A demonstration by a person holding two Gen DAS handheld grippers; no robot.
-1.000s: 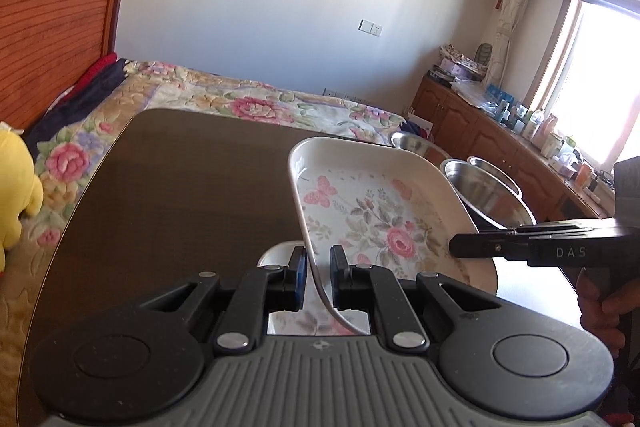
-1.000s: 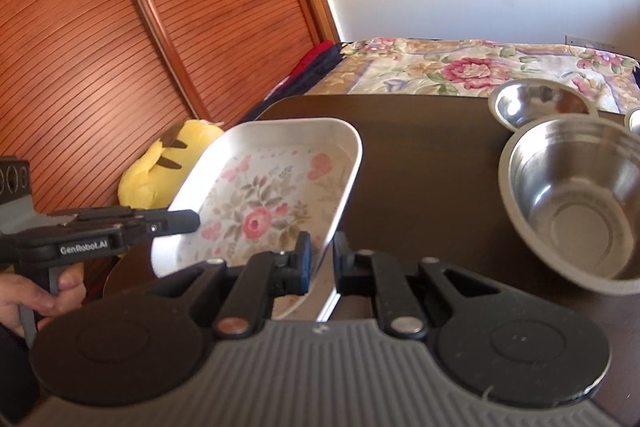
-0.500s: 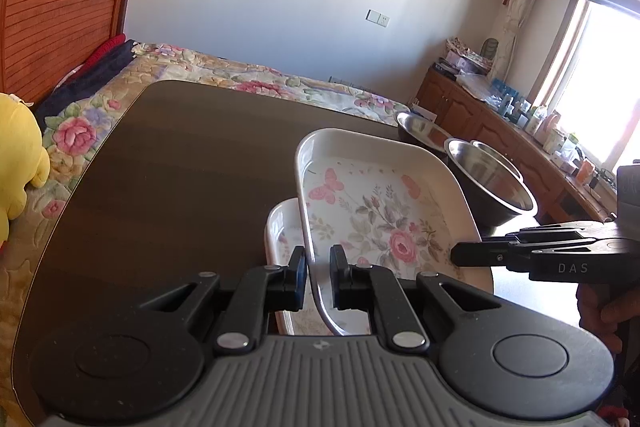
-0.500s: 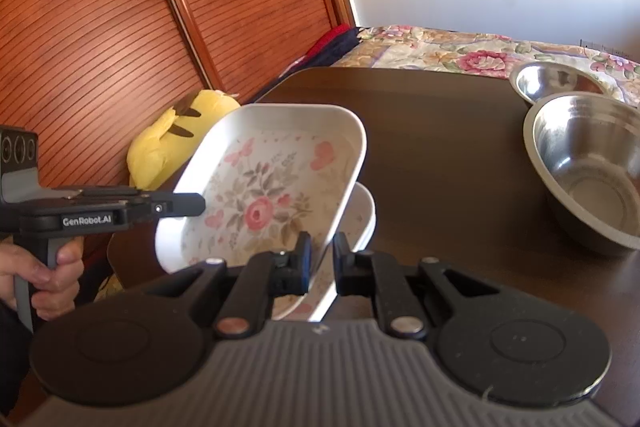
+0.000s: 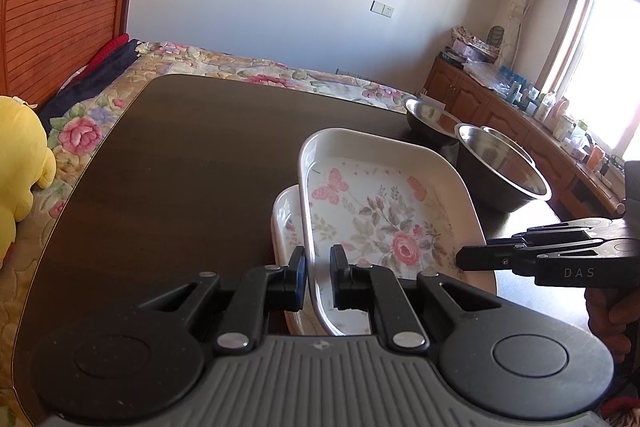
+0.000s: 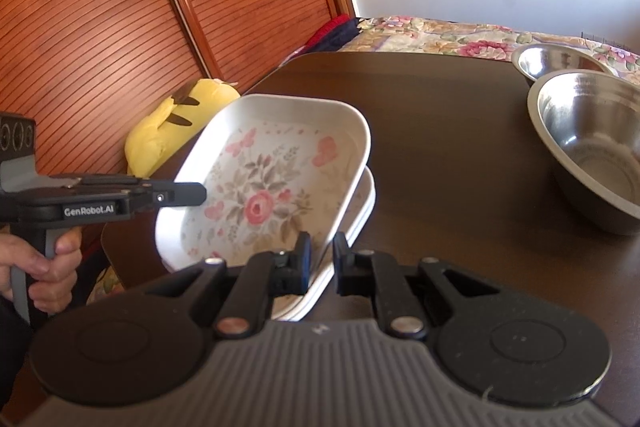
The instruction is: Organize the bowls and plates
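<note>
2 grippers on 1 floral plate: left gripper pinching its near-left rim, right gripper pinching the opposite rim, jaws on each narrowed to the thickness of the rim with nothing else between them. Held tilted just above a second floral plate lying flat on the dark table, offset rather than squared up. Looks like a stacking move, not yet landed. Could go wrong in 2 ways: uneven lowering from either side and a slick glazed rim twisting out of the pads (thin contact, nothing more), or a landing off-centre, leaving the top plate rocking on the lower rim. Also worth watching: 2 steel bowls near the right side, close enough for a clipped edge on a wide swing. Readable writing: "DAS" on the right gripper's body in the left view, "GenRobot.AI" on the left gripper's body in the right view.
</note>
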